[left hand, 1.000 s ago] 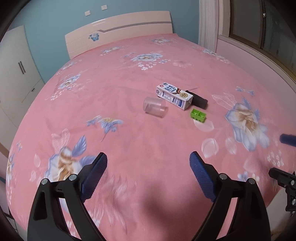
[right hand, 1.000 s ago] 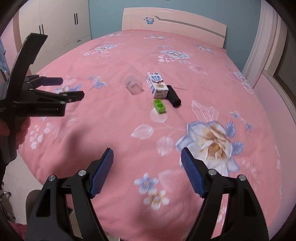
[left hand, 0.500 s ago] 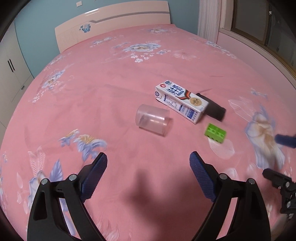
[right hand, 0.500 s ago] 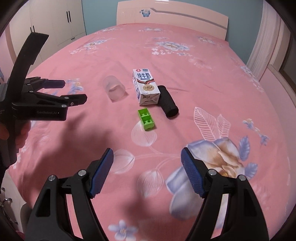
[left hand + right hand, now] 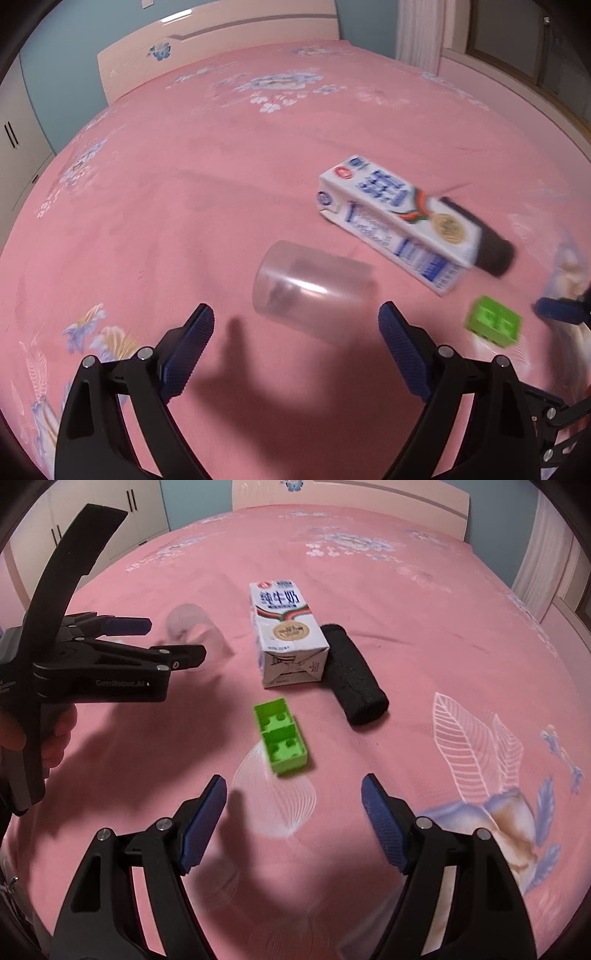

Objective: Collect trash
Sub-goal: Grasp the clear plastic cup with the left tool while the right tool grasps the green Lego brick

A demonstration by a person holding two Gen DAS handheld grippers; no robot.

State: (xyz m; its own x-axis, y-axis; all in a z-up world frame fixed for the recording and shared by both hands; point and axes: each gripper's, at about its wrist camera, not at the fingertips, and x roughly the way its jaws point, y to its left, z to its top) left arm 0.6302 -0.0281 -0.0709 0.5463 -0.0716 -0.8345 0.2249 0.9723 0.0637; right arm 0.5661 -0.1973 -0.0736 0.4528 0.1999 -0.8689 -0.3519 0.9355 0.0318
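Note:
On the pink flowered bed lie a clear plastic cup (image 5: 310, 288) on its side, a white milk carton (image 5: 399, 225), a black cylinder (image 5: 491, 247) behind the carton and a green toy block (image 5: 495, 326). My left gripper (image 5: 295, 347) is open and empty, just short of the cup. My right gripper (image 5: 293, 816) is open and empty, just short of the green block (image 5: 282, 734). The right wrist view also shows the carton (image 5: 286, 635), the black cylinder (image 5: 354, 675), the cup (image 5: 195, 631) and the left gripper (image 5: 147, 638) beside the cup.
The bed's pink headboard (image 5: 221, 48) stands against a blue wall at the far end. White wardrobes (image 5: 99, 520) stand at the left. A curtain and window (image 5: 480, 37) are at the right. The person's hand (image 5: 51, 738) holds the left gripper.
Both grippers have moved forward over the bed toward the objects. The cup now lies close in front of the left gripper, the green block close in front of the right. Both stayed open.

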